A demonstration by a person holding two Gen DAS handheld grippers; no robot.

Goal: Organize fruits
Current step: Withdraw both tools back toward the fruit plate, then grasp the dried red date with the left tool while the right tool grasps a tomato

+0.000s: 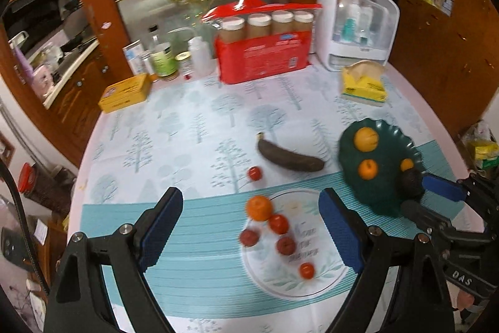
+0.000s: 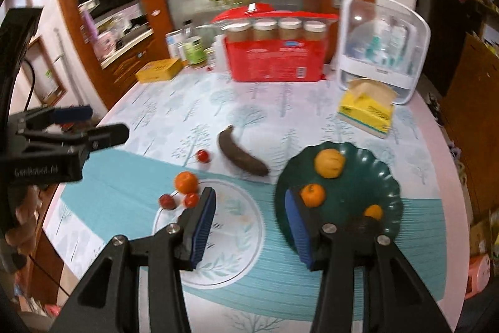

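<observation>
Nearest, both claws are held above the near edge of the surface (image 1: pixel 193 114) with nothing between their pads: the left claw (image 1: pixel 249 227) is spread wide, and the right claw (image 2: pixel 249 223) stands partly open and empty.

Just beyond them, the sorting appears partly done. On the pale plate (image 1: pixel 327 280), near the middle of the near edge, four small red fruits (image 1: pixel 279 223) are gathered. An orange (image 1: pixel 259 207) sits at that plate's far rim; it seems misplaced there. Towards the near right, the dark green plate (image 1: pixel 383 195) is seen to carry three orange and yellow citrus fruits (image 1: pixel 366 139) and one dark fruit that cannot be identified.

Farther in, near the middle of the surface, a blackened banana (image 1: pixel 290 156) and one red fruit (image 1: pixel 254 173) lie loose just beside each other, on neither plate. These two are judged to be left.
</observation>
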